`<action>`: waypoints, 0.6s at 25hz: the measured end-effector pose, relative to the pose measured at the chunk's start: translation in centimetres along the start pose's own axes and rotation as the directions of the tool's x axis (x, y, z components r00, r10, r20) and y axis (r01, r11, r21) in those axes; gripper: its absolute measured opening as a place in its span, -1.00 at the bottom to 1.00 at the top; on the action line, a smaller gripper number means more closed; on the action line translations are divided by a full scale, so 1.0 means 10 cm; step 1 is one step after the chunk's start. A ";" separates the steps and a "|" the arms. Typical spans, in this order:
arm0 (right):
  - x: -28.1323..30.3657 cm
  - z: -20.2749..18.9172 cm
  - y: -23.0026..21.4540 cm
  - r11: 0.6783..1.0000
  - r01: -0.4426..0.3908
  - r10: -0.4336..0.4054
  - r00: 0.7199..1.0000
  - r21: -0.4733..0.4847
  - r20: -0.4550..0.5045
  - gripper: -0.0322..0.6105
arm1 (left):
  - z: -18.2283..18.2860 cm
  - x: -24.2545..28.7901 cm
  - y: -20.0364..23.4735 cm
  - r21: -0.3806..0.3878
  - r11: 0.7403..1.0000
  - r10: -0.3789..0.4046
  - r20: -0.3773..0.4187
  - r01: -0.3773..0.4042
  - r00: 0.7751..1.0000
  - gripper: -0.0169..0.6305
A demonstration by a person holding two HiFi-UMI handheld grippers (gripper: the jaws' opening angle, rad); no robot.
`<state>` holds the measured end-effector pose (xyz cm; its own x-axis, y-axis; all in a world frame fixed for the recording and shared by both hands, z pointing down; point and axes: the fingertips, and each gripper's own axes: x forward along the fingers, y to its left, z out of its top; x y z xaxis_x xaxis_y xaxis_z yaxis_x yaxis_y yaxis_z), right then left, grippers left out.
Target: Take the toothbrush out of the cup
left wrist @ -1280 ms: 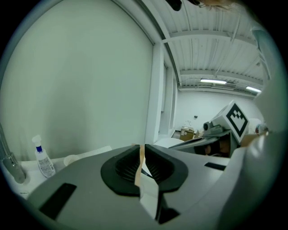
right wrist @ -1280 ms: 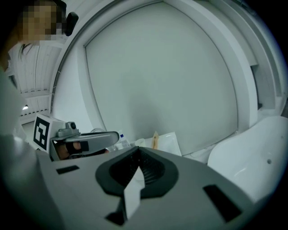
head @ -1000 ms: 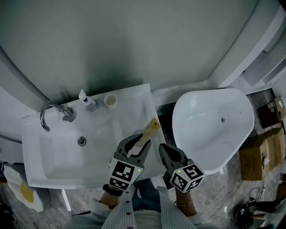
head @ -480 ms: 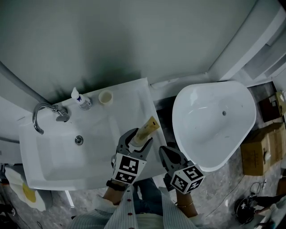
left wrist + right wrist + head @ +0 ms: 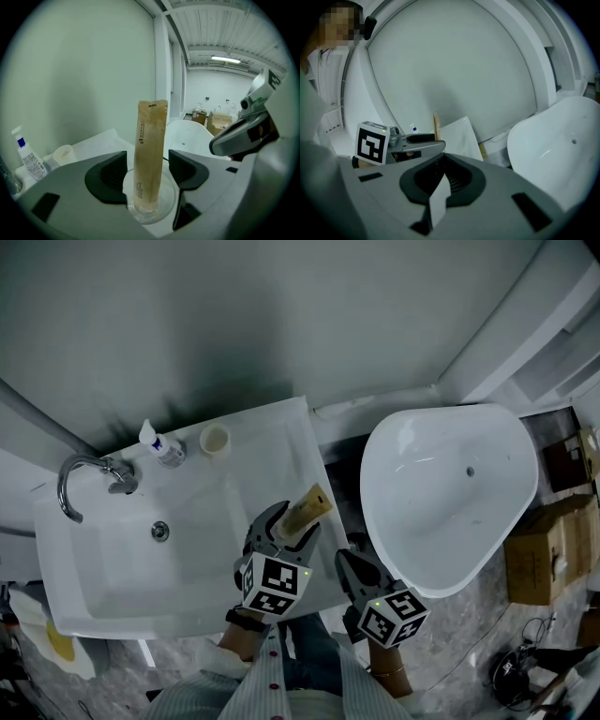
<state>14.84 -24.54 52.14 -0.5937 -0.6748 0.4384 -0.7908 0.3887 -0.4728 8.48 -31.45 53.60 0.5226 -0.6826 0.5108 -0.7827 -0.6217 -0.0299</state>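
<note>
At the right edge of the sink (image 5: 112, 589), the left gripper (image 5: 284, 524) has just been opening its jaws wide around the cup (image 5: 165, 206) with the wrapped toothbrush (image 5: 150, 150). The right gripper (image 5: 354, 563) has its jaws together and holds nothing.

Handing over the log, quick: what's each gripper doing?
Left gripper: open, jaws just opened, cup with toothbrush between them.
Right gripper: shut, empty.
</note>
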 end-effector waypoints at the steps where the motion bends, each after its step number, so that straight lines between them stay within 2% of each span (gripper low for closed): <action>1: 0.00 -0.01 -0.01 1.000 0.002 -0.002 1.000 0.003 -0.001 -0.86 | -0.01 0.01 0.01 0.007 1.000 0.005 -0.002 -0.005 1.000 -0.11; 11: 0.07 -0.09 -0.04 1.000 0.009 -0.009 1.000 0.016 -0.014 -0.86 | -0.05 0.06 0.12 0.029 0.999 0.022 -0.005 -0.022 1.000 -0.13; 15: 0.08 -0.10 -0.02 1.000 0.010 -0.009 1.000 0.018 -0.018 -0.86 | -0.05 0.05 0.14 0.046 0.999 0.029 -0.004 -0.029 1.000 -0.27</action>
<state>14.39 -24.56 53.32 -0.5889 -0.6670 0.4565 -0.7938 0.3709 -0.4821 7.44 -32.49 54.20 0.4982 -0.6988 0.5133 -0.7809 -0.6189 -0.0844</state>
